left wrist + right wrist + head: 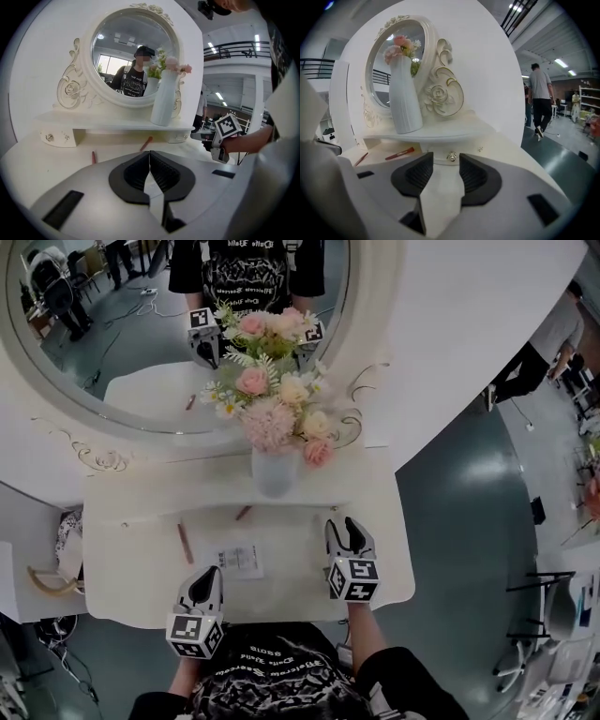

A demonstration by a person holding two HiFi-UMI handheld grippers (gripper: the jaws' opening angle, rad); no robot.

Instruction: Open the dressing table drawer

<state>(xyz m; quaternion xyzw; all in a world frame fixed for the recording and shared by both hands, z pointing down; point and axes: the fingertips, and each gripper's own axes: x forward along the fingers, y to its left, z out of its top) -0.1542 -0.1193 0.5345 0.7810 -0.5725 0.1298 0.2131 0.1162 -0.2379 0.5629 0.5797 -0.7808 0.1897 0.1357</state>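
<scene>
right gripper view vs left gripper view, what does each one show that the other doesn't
Only the right gripper view: the right claw open, with a drawer knob lined up in its gap but not gripped, and a person walking on the floor at right.
Only the left gripper view: the left claw shut and empty, the small left drawer with two knobs, and the wearer's reflection in the mirror.
Both: the white vase of flowers, the mirror, and a red stick lying flat.

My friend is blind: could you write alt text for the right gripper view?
The right tool, jaws open and empty, points at a small drawer knob under a white shelf. A white vase of flowers stands on it before an oval mirror.
</scene>
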